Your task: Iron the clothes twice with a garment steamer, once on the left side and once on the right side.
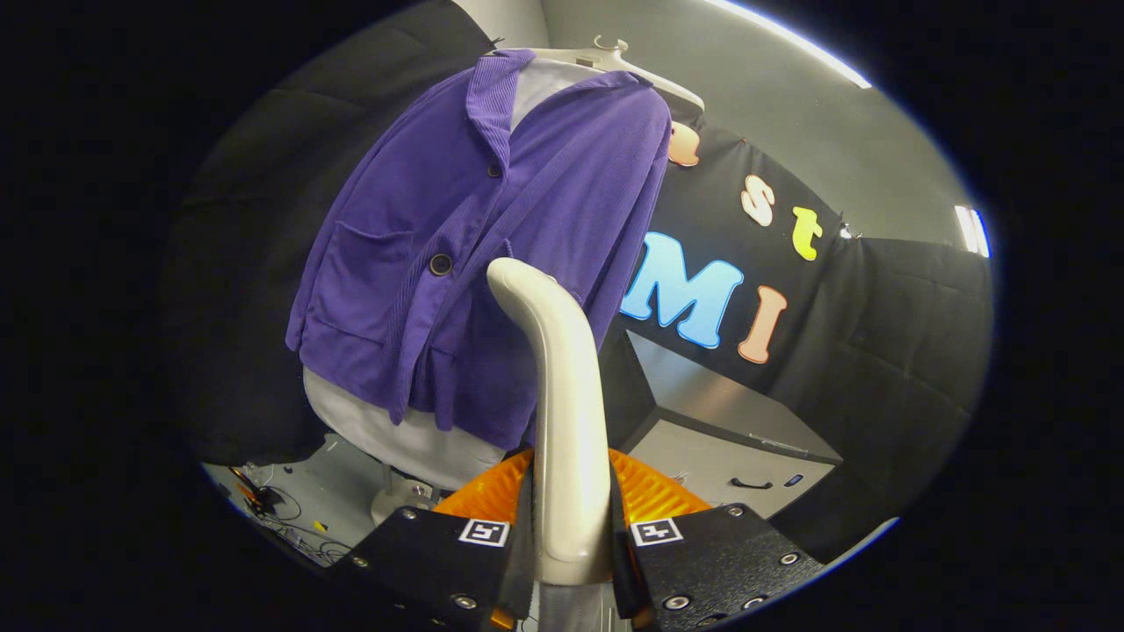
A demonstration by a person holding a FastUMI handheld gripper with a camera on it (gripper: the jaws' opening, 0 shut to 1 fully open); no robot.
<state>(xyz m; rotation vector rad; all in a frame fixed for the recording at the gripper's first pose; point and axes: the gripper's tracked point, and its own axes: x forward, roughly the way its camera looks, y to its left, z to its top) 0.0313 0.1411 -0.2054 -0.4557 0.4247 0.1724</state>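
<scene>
Gripping the steamer (562,421) by its pale handle, the claw (571,553) is closed on it, one finger pressed to each side of the handle's lower part. The handle rises straight up from between the fingers and curves over at its top toward the jacket (465,254); the curved tip shows against the jacket's lower front, though whether it touches the cloth cannot be told.

Behind the handle, just beyond the fingers, sits a ribbed orange part (650,491) — apparently part of the steamer's body, most of it hidden.

The jacket is purple, with a collar, dark buttons down the front and patch pockets. It hangs buttoned on a pale hanger (615,57) whose hook shows at the top, and it appears tilted in this view. A light grey garment (413,439) lies under it — visible at the neck opening and below the purple hem. The steamer's head is in front of the jacket's lower middle, beside the lower button.

Beyond and to the side of the jacket stands a grey cabinet (729,439) with a dark handle on its front, set against the black cloth wall. Below the jacket, on the floor, a round pale stand base (395,500) and a tangle of cables (281,518) are visible.
</scene>
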